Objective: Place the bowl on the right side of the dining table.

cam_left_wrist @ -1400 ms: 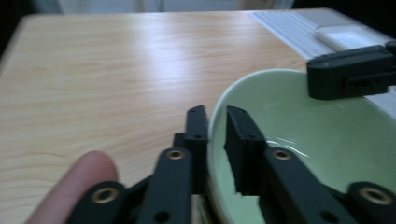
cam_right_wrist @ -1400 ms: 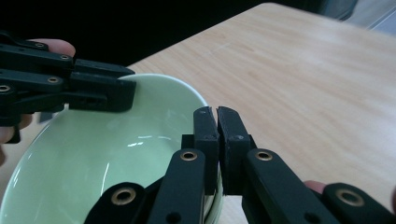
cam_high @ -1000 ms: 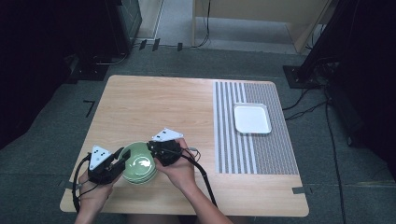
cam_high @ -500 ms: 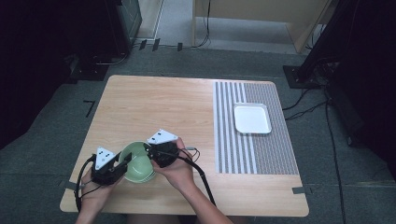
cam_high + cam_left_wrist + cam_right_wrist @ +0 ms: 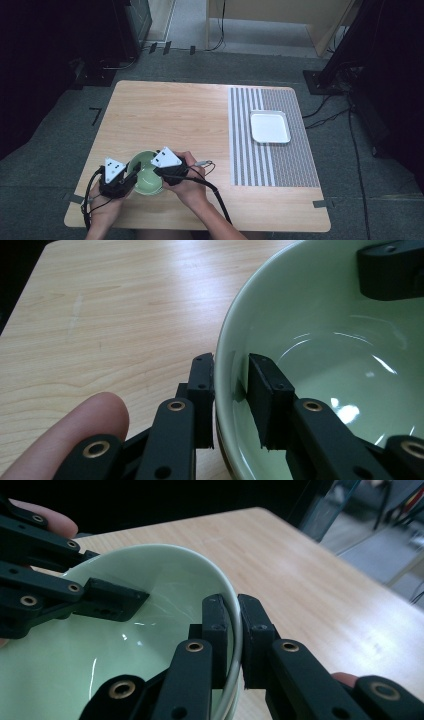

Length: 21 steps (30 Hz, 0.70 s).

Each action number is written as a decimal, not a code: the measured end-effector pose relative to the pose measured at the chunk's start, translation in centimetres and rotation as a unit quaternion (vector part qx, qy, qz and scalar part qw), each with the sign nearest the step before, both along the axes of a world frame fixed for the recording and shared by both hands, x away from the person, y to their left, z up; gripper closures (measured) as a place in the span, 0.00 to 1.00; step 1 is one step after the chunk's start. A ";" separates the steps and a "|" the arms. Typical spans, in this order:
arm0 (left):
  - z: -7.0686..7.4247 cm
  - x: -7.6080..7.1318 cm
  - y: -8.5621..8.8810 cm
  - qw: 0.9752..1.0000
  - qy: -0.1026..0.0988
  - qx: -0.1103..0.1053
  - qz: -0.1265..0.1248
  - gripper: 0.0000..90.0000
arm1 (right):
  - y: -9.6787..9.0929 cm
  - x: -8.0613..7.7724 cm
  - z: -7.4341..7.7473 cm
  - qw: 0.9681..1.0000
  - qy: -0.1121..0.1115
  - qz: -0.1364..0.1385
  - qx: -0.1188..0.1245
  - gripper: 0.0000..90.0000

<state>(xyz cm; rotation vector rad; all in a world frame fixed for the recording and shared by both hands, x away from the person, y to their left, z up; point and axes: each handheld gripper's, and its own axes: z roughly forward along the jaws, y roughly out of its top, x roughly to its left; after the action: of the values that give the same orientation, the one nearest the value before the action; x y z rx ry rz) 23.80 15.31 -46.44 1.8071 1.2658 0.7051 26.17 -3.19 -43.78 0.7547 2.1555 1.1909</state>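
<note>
We are seeing black grippers, the left gripper point(image 5: 131, 176) and right gripper point(image 5: 156, 172), wearing grey three-cornered plates, brass-ringed screws and trailing black cables.

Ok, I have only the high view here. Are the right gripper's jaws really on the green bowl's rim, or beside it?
Observer: On it. The right gripper has one jaw inside the bowl and one outside, just closed on the rim.
Operator: And the left one?
Observer: The left gripper straddles the opposite rim too; its jaws have just been closing, and the inner pad seems to lie against the wall.
Operator: Anything inside the bowl?
Observer: No, it is empty and glossy.
</note>
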 end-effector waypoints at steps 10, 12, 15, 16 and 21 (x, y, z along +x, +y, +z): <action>0.7 0.3 0.6 0.999 -0.005 -0.033 -0.013 0.87 | -0.3 -0.6 -0.1 0.999 -0.045 -0.004 0.020 0.94; 0.9 0.2 0.7 0.999 -0.009 -0.036 -0.017 0.88 | -0.4 -0.6 0.0 0.999 -0.048 0.000 0.021 0.94; 1.2 0.0 0.9 0.999 -0.016 -0.037 -0.023 0.90 | -0.6 -0.4 0.2 0.999 -0.044 0.003 0.029 0.94; 1.2 0.0 0.9 0.999 -0.016 -0.037 -0.023 0.91 | -0.6 -0.4 0.2 0.999 -0.044 0.003 0.029 0.94; 1.4 -0.4 0.5 0.999 -0.042 -0.026 -0.019 0.91 | -1.1 -0.3 0.4 0.999 -0.029 -0.006 0.039 0.93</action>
<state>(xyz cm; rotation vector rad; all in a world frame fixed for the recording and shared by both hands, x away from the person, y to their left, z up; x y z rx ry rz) 23.38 15.83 -45.06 1.7371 1.1806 0.7134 25.89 -4.26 -43.35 0.7544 2.0650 1.2815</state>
